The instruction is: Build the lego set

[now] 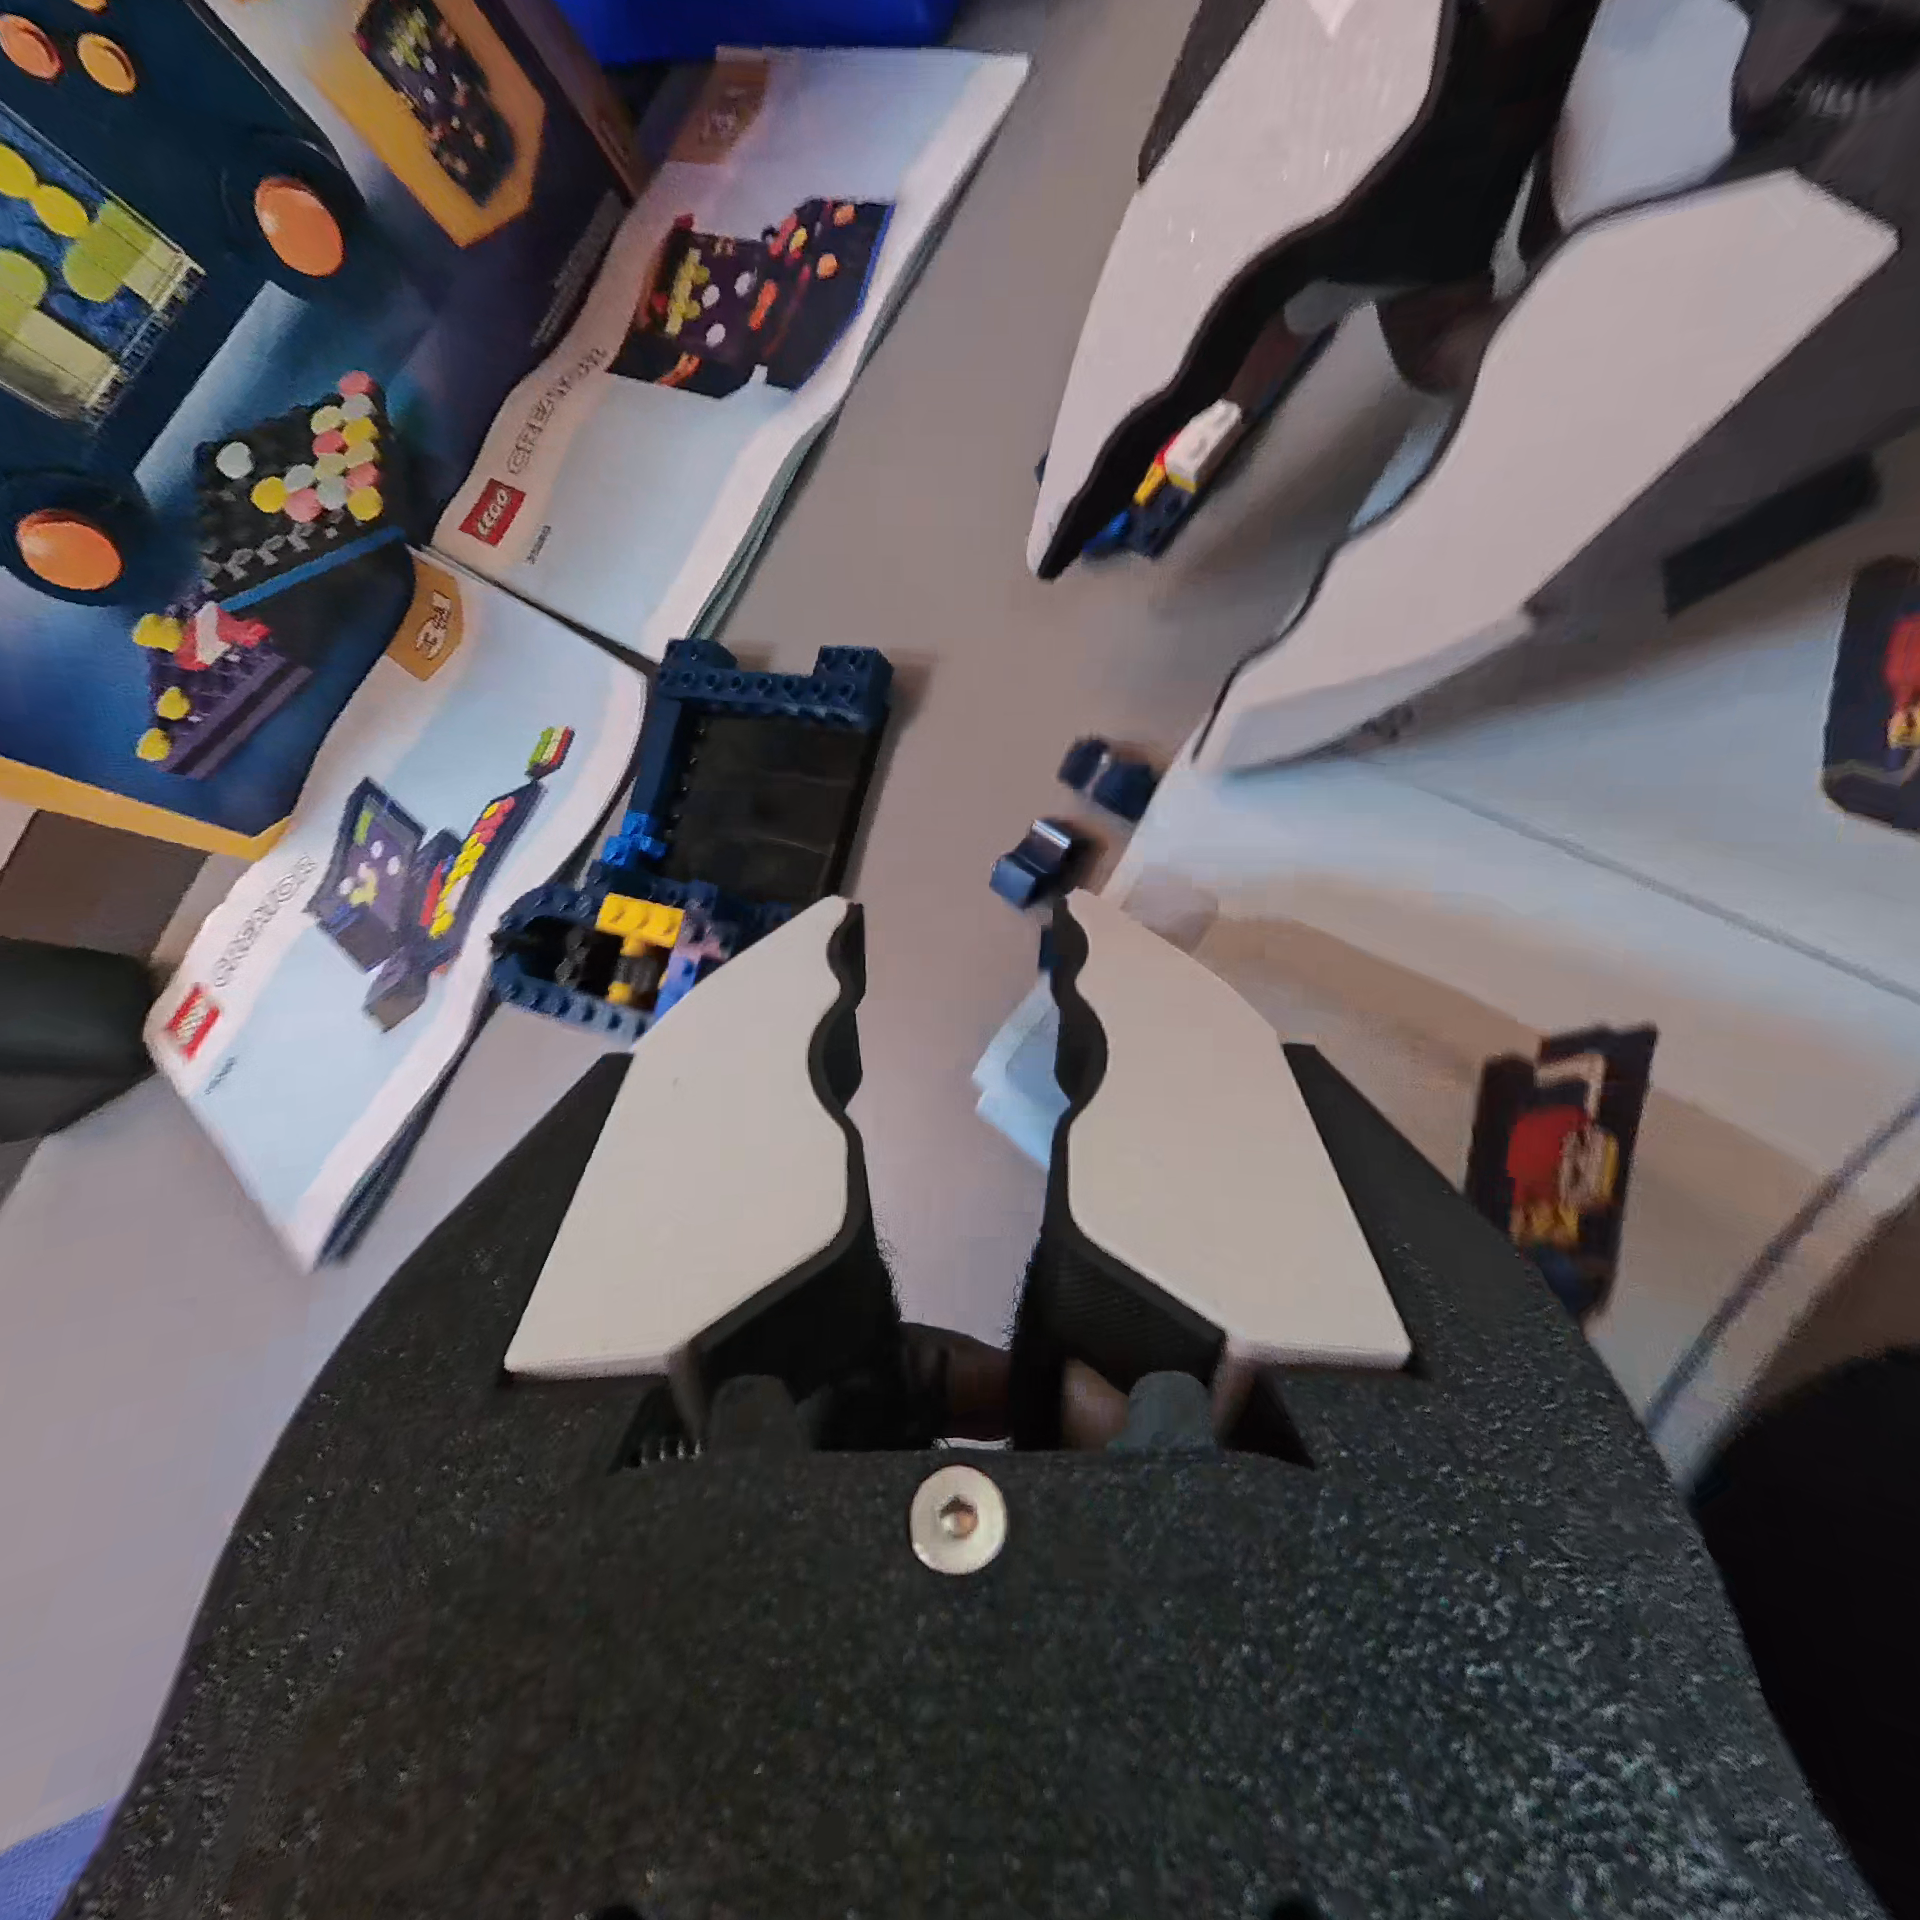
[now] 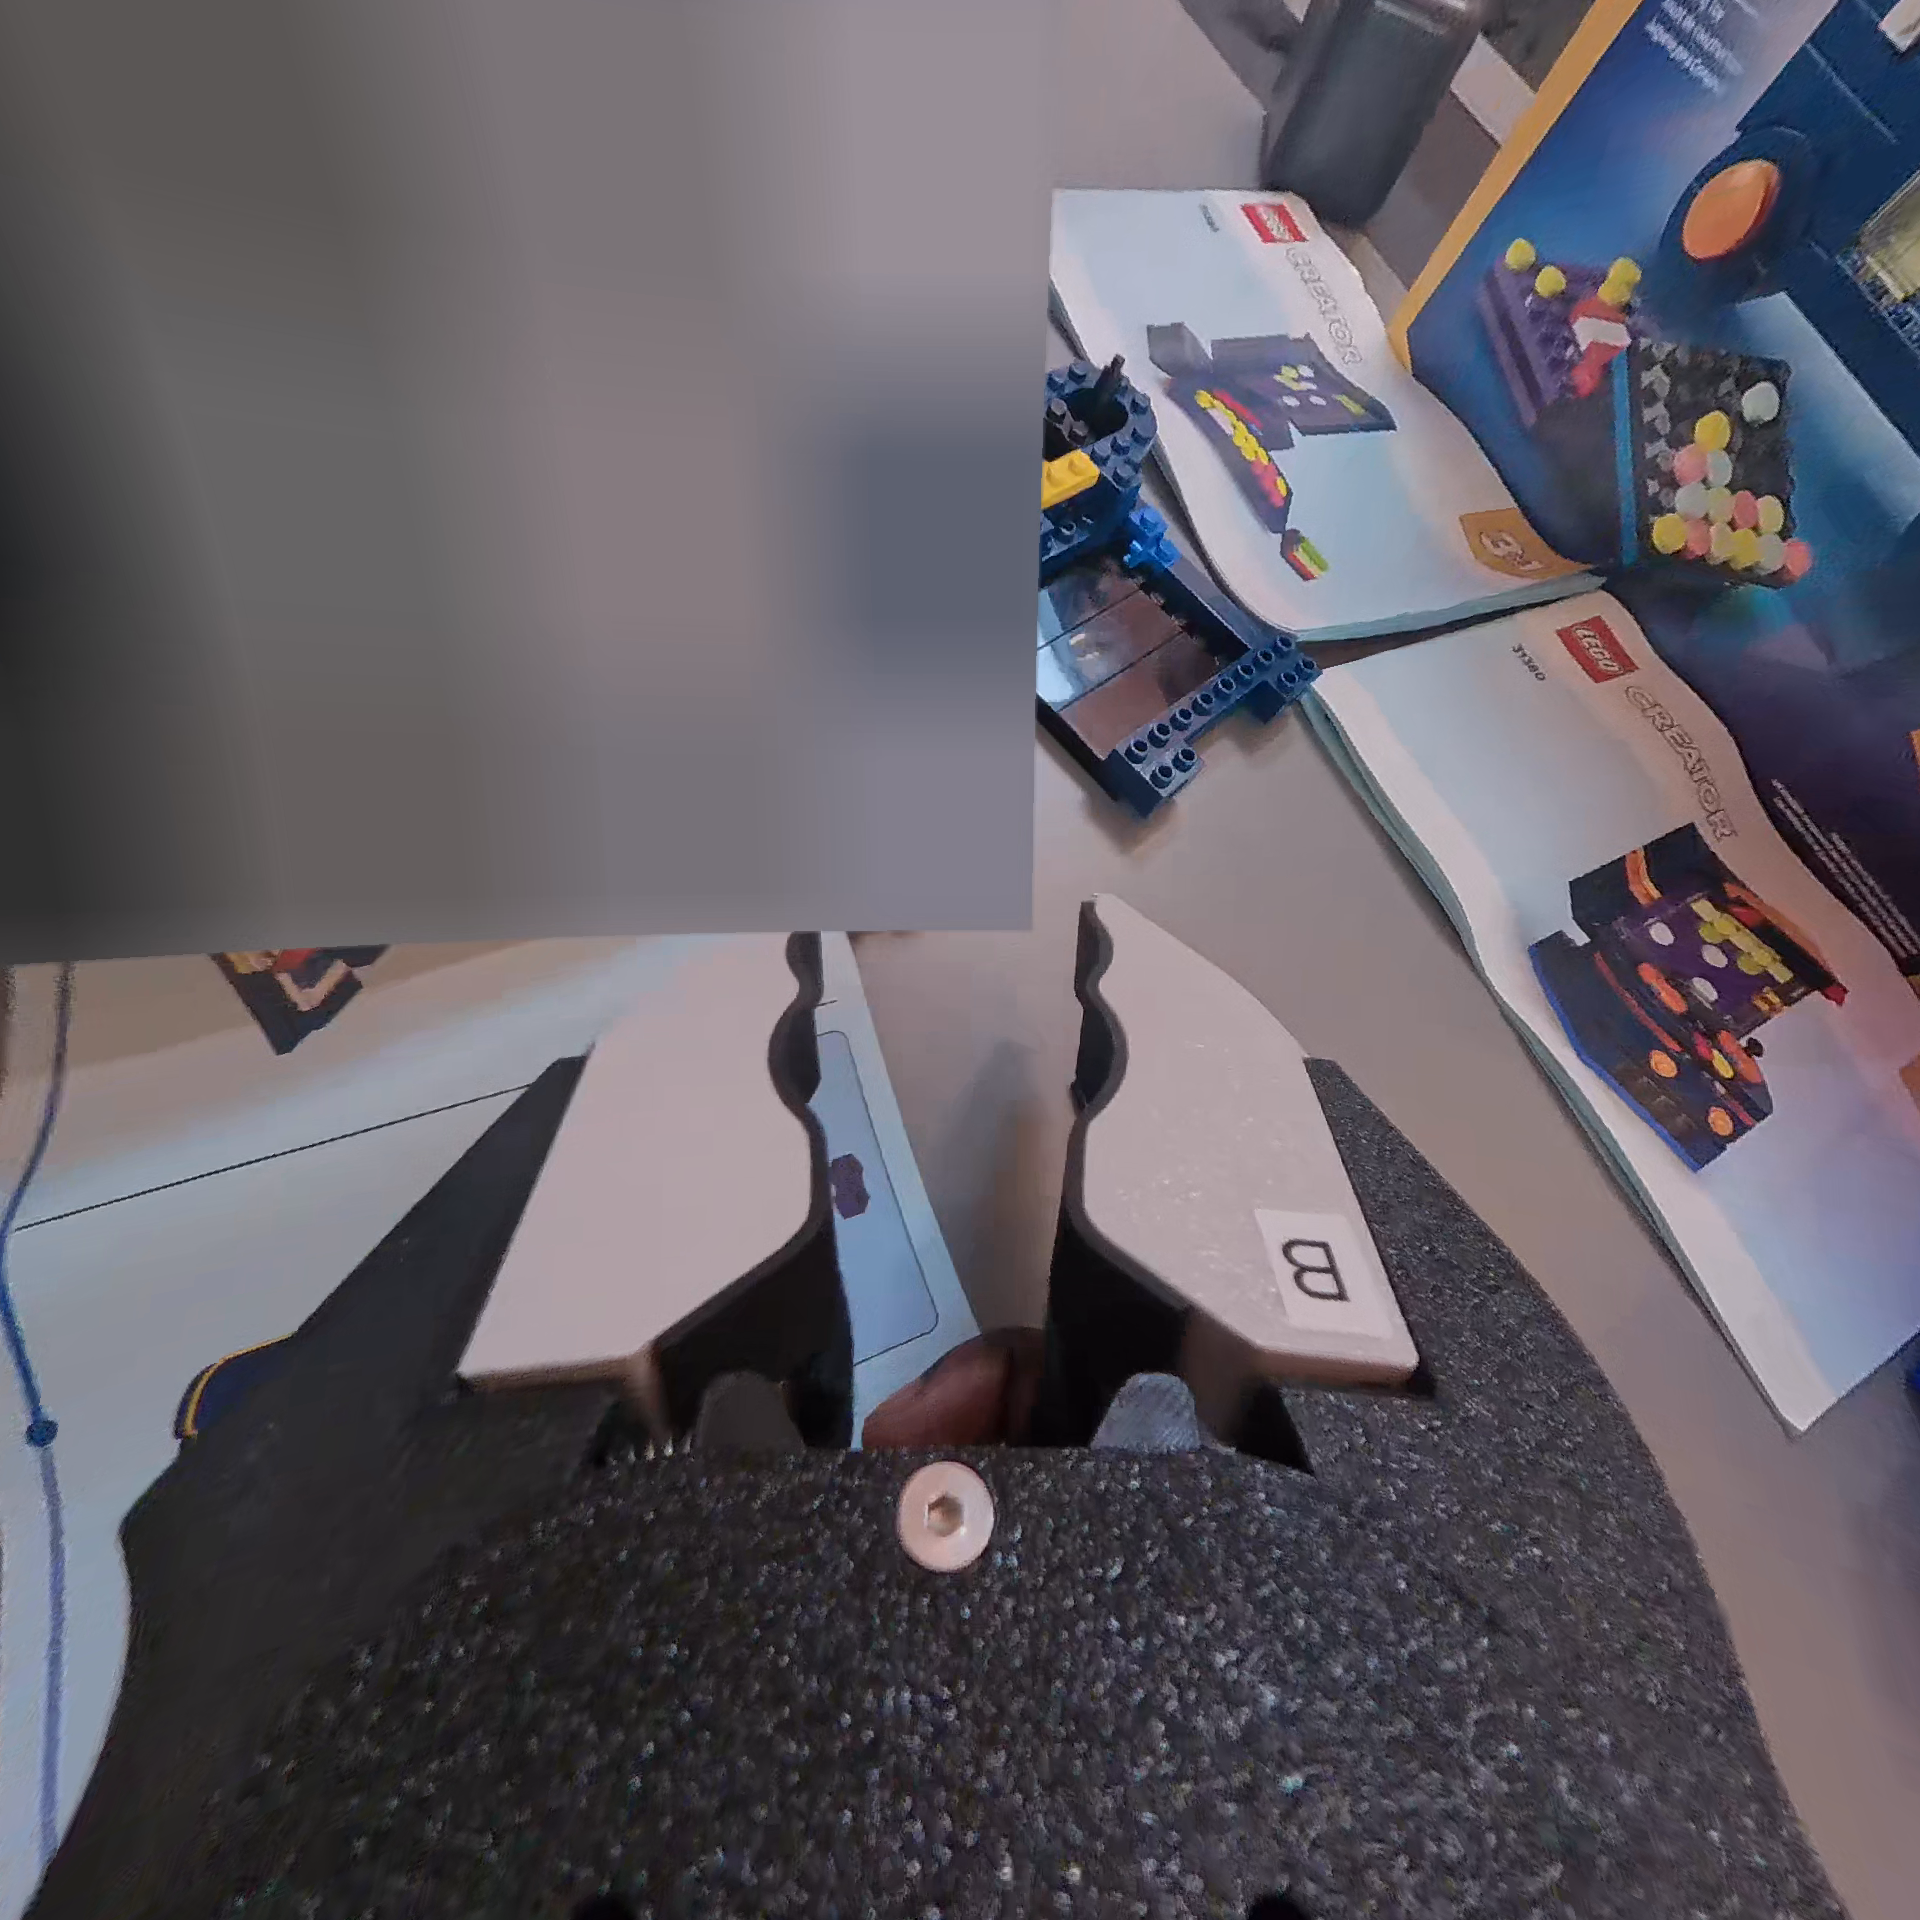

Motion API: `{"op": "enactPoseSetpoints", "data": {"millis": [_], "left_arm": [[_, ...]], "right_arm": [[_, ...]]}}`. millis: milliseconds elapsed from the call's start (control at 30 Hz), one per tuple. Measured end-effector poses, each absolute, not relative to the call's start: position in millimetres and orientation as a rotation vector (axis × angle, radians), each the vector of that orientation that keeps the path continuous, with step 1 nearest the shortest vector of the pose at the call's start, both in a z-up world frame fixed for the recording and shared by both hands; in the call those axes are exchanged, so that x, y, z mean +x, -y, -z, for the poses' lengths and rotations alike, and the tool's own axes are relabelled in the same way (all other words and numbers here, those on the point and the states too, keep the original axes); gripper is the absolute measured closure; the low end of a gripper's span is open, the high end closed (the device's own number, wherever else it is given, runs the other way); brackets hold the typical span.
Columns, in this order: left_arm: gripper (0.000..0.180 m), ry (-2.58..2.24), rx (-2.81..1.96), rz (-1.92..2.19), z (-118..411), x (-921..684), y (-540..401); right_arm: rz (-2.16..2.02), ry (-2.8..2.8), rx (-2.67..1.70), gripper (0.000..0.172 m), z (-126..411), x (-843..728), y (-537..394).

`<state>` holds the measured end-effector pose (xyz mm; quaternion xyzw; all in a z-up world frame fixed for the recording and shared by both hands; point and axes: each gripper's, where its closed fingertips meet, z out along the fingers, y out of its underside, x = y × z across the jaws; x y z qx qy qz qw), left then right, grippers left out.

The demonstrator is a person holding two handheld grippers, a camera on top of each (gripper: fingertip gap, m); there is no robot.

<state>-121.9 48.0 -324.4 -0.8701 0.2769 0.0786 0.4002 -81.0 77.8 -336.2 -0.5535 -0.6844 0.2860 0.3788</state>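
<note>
Grey surface (image 1: 935, 520) fills both views, and a dark blue brick build (image 1: 727, 810) lies flat on it: a studded frame around black panels, with a yellow and light blue block at one end.

Beside the build on its far side from the grippers lie 2 instruction booklets (image 1: 364, 935), edge to edge. A printed blue box (image 1: 156, 364) stands beyond them.

On the build's other side, 2 loose dark blue pieces (image 1: 1034, 862) sit near each other on the surface. Next to them is the edge of a large pale sheet (image 1: 1455, 883).

The left gripper (image 1: 956, 925) hovers just beside the build's yellow end. Its jaws are partly open with only bare surface between them. The nearer loose piece lies just past its right fingertip, not between the pads.

The right gripper (image 2: 945, 925) is farther from the build, over the gap between build and sheet. Its jaws stand wide apart, and nothing shows between them. A masked patch hides the left fingertip.

From the left wrist view, a small white, yellow, red and blue brick cluster (image 1: 1195, 457) appears just beside 1 finger of the right gripper. Whether it touches that finger cannot be told.
</note>
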Motion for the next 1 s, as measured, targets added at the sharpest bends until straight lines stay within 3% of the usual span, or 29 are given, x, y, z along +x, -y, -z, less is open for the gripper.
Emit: {"op": "enactPoseSetpoints", "data": {"millis": [133,367,633,1000], "left_arm": [[0.164,-0.797,-2.313,-0.010,323,-113,-15],[0.169,-0.810,-2.384,0.157,354,-99,-16],[0.161,-0.665,-2.300,-0.031,352,-112,-43],[0.173,-0.653,-2.217,0.152,356,-88,-49]], "right_arm": [[-0.881,1.866,-1.356,0.148,332,-73,-58],[-0.888,2.075,-1.342,0.160,355,-62,-38],[-0.884,2.085,-1.327,0.164,356,-61,-36],[-0.890,2.085,-1.333,0.164,356,-61,-36]]}}
